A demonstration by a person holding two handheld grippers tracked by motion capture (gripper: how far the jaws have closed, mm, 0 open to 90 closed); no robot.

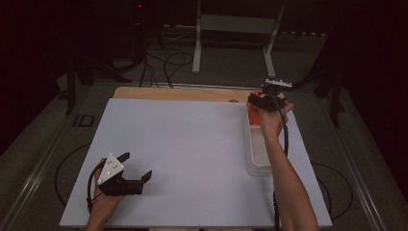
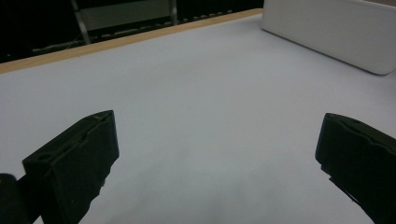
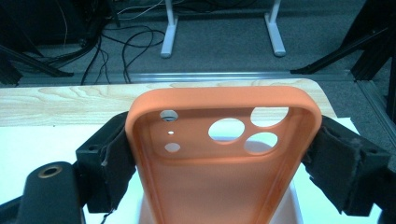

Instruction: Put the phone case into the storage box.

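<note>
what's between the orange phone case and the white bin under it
Nothing visible. The right tool grips the orange phone case by its sides just above the far end of the white bin, with open air below it.

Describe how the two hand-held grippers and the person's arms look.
The left hand-held gripper is black with two blocky jaws, a grey three-cornered plate with pale dots on top and a black cable looping off. The right hand-held gripper has black jaws with worn fabric-like pads; a black cable trails along the forearm. Both forearms are sleeveless.
</note>
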